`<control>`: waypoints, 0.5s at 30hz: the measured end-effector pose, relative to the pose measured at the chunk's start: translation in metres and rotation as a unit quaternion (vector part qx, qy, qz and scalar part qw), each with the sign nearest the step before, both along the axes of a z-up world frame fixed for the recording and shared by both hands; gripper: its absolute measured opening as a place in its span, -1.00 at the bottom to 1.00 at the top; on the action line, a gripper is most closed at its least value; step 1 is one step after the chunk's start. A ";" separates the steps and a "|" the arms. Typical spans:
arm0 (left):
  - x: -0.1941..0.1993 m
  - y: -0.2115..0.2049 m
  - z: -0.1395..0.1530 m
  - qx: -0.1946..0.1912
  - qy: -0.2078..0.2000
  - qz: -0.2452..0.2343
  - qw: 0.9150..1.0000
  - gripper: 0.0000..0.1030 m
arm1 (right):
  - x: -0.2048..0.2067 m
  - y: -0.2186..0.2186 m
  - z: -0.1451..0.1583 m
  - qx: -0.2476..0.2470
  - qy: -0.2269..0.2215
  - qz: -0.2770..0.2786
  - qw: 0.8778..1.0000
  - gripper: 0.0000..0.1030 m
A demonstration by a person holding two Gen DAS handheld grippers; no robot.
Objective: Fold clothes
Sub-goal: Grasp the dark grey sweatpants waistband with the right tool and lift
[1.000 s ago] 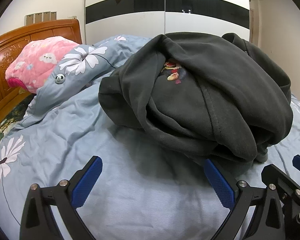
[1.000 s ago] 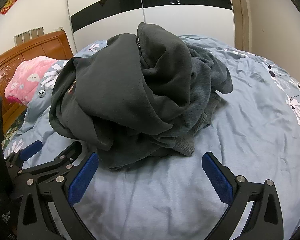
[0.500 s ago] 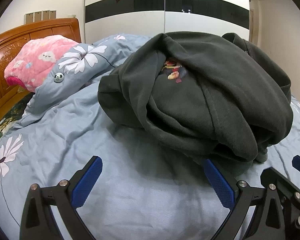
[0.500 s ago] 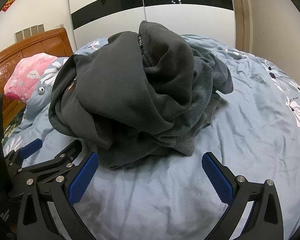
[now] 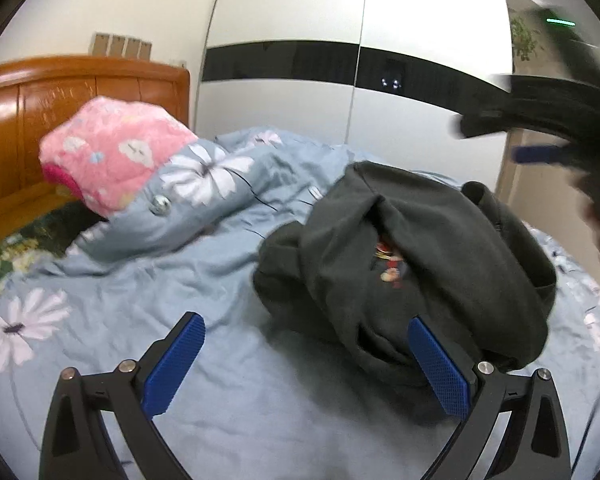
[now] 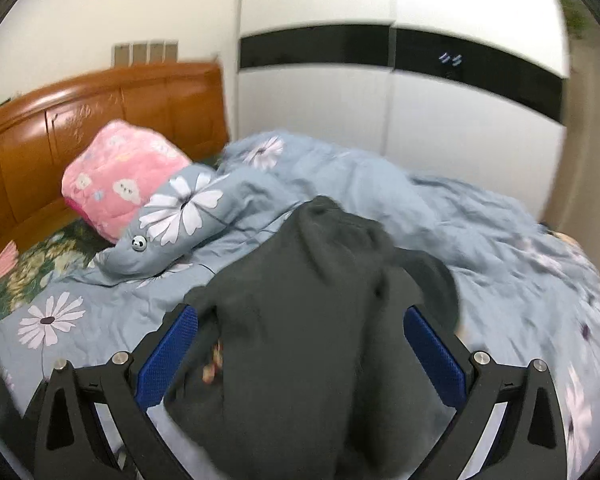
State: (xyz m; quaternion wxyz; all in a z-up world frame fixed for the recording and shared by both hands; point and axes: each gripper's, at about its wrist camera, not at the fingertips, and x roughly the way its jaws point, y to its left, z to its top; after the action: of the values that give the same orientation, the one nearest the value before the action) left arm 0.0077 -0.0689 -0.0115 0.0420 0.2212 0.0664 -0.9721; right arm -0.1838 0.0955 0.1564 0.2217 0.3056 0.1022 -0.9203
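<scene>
Now your left gripper (image 5: 306, 354) has its jaws wide apart, and nothing is between the blue pads (image 5: 438, 366). It hangs low over the blue floral bedcover (image 5: 112, 308). Its right pad stands in front of the near edge of the dark grey sweatshirt (image 5: 420, 264); whether it touches the cloth, you cannot tell from this view. The left pad is over bare bedcover, well apart from the garment.

Your right gripper (image 6: 300, 354) is also open, with the jaws spread wide. It looks down on the same sweatshirt (image 6: 300, 332), which fills the space between the two pads. Whether the cloth touches either pad you cannot tell. In the left wrist view this gripper (image 5: 540, 128) shows only as a blurred dark shape with a bit of blue, high at the right edge.

The sweatshirt lies as a crumpled heap on the bed, not spread flat, and a small coloured print (image 5: 390, 266) shows in a fold on its front. Behind it and to the left, a pillow in the same blue floral cloth (image 6: 180, 216) has a small panda button (image 6: 139, 243), and a pink quilted bundle (image 6: 120, 176) sits beside it against the wooden headboard (image 6: 100, 120). At the far side of the bed stands a white wardrobe with a black band (image 6: 400, 92). Both views are somewhat blurred.
</scene>
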 end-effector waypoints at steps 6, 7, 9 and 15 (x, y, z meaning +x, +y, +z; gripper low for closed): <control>-0.004 -0.008 -0.008 0.002 -0.025 0.002 1.000 1.00 | -0.092 -0.062 -0.027 0.096 -0.066 -0.018 0.993 0.84; -0.004 -0.010 -0.009 0.008 -0.027 0.001 1.000 1.00 | -0.102 -0.067 -0.033 0.105 -0.076 -0.022 0.991 0.68; -0.002 -0.015 -0.010 0.020 -0.024 0.007 0.999 1.00 | -0.123 -0.074 -0.046 0.120 -0.106 -0.041 0.986 0.34; -0.003 -0.028 -0.014 0.061 -0.028 0.013 0.998 1.00 | -0.134 -0.066 -0.053 0.084 -0.158 -0.094 0.979 -0.83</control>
State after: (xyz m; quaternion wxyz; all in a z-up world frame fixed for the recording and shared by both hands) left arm 0.0048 -0.0967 -0.0260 0.0426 0.2496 0.1269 -0.9591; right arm -0.3177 0.0299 0.1038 0.1211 0.4731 0.1130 -0.8653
